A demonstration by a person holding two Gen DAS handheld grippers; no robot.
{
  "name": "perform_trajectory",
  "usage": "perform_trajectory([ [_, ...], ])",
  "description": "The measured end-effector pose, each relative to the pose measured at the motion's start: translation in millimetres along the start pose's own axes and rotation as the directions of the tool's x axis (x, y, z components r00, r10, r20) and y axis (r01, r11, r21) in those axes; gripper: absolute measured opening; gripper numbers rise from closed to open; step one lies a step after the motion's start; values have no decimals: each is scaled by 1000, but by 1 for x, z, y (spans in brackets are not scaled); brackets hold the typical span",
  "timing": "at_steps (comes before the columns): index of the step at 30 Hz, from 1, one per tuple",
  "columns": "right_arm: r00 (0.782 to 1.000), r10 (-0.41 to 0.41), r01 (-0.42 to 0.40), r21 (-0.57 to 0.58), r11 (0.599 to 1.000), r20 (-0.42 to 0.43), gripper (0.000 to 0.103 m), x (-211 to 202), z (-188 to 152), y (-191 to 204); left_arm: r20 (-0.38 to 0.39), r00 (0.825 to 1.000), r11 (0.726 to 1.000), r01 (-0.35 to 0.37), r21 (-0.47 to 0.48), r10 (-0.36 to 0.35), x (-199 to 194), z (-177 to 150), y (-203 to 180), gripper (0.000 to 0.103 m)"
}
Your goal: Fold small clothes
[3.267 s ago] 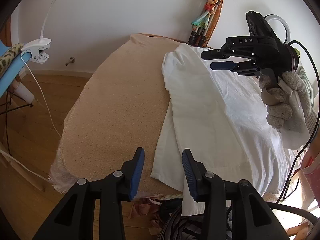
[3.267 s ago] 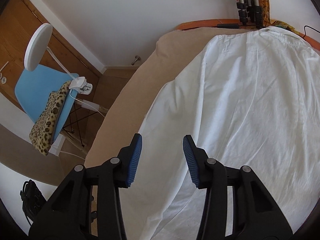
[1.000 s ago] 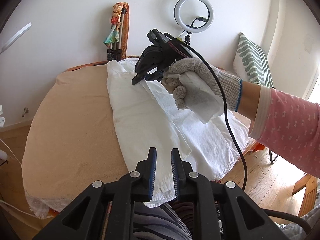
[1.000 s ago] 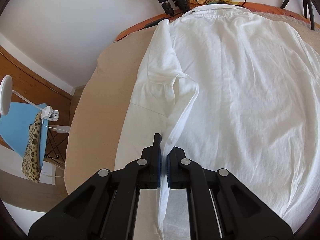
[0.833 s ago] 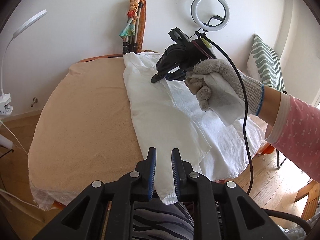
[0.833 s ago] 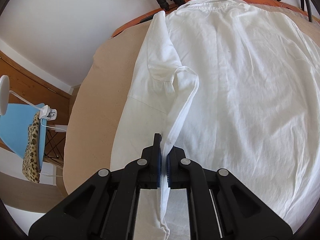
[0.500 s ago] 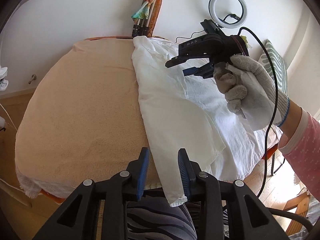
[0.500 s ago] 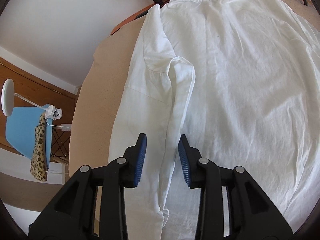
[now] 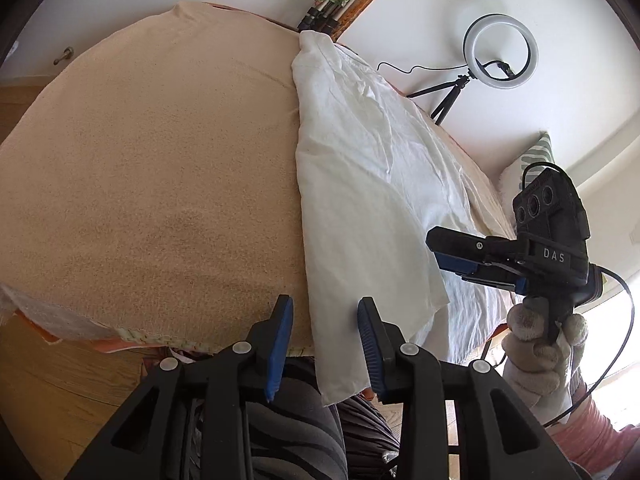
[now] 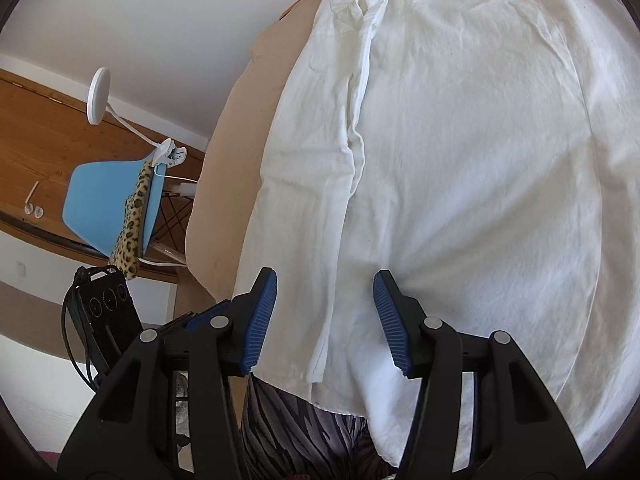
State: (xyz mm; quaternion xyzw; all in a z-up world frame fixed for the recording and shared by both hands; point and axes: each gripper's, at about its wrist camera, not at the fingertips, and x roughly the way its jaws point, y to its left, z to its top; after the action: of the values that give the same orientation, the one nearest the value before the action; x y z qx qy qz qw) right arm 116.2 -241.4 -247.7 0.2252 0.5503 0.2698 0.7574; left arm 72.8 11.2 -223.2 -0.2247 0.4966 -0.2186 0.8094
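Note:
A white shirt (image 9: 360, 184) lies back up on the table's beige cover (image 9: 160, 160), its left side and sleeve (image 10: 352, 120) folded inward over the body (image 10: 460, 140). My left gripper (image 9: 324, 304) hangs at the table's near edge. Its jaws are closing, with the shirt's hanging hem corner between them, and the pads do not press on it. My right gripper (image 10: 325, 276) hovers over the folded sleeve's lower end. Its jaws are opening and they hold nothing. In the left wrist view the right gripper (image 9: 436, 250) is to the right, held by a gloved hand (image 9: 536, 344).
A ring light on a small tripod (image 9: 500, 52) and a bundle of stand legs (image 9: 332, 4) are at the table's far side. A striped cushion (image 9: 536, 156) is far right. A blue chair with leopard cloth (image 10: 104, 192) and a clip lamp (image 10: 98, 96) are left. Striped trousers (image 9: 288, 432) are below.
Both grippers were shut on the shirt's folded edge and have opened, leaving it lying flat. The right gripper has drawn back to the near hem. The left one has sunk and rolled.

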Motion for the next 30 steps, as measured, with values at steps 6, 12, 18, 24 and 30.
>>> perform_trajectory([
  [6,999,30,-29,18,999,-36,8,9,-7,10,-8,999,998,35,-59,-35,-4,2,4,5],
  [12,1000,-15,14,-30,999,-23,6,9,-14,29,25,998,999,-51,-1,51,-21,1,1,0],
  [18,993,-106,101,-89,991,-43,5,20,-18,32,12,991,991,-131,1,131,-13,-14,13,0],
  [24,990,-131,138,-170,976,53,19,-11,-23,42,98,976,972,-203,116,192,-36,-17,-14,15],
  [30,965,-166,207,-202,957,203,51,-63,-26,39,195,959,936,-250,249,204,-47,-20,-59,45],
])
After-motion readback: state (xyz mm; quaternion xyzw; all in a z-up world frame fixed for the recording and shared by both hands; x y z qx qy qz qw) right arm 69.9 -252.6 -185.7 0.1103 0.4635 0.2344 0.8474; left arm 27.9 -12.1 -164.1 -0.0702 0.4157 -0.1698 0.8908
